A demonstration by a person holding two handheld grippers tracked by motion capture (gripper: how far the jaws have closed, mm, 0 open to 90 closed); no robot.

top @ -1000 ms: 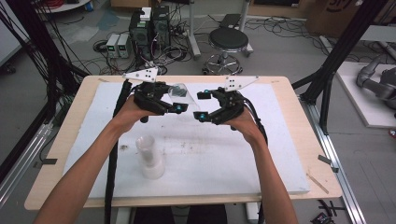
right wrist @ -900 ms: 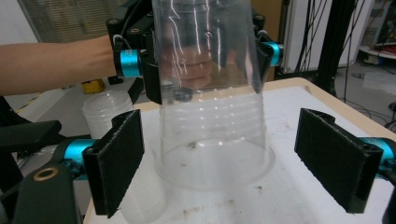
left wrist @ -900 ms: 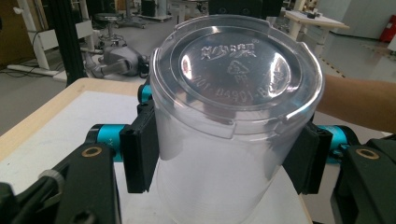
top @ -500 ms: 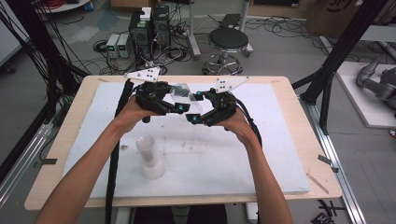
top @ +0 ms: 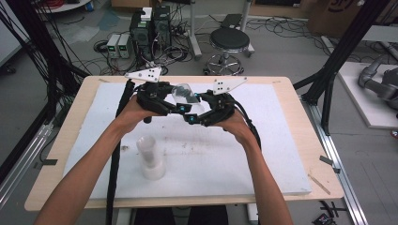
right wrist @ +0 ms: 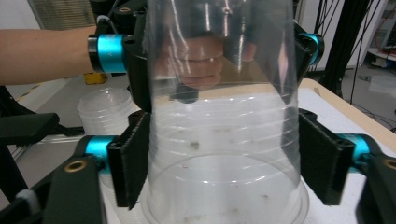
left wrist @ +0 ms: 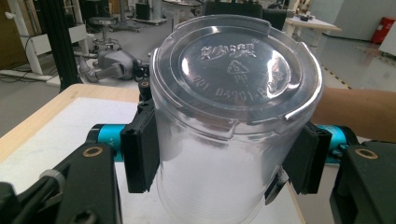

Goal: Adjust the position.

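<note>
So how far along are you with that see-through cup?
Done: the clear cup is up off the table, away from the stack of cups. In hand: the left gripper clamps its bottom end, and the right gripper has just been closing its jaws around the open end. Left, probably: setting it on the stack.

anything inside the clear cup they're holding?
Clear cup between both hand-held grippers: small specks on its inner wall, nothing else inside. Through it, fingers show. A second nested cup cannot be ruled out.
</note>
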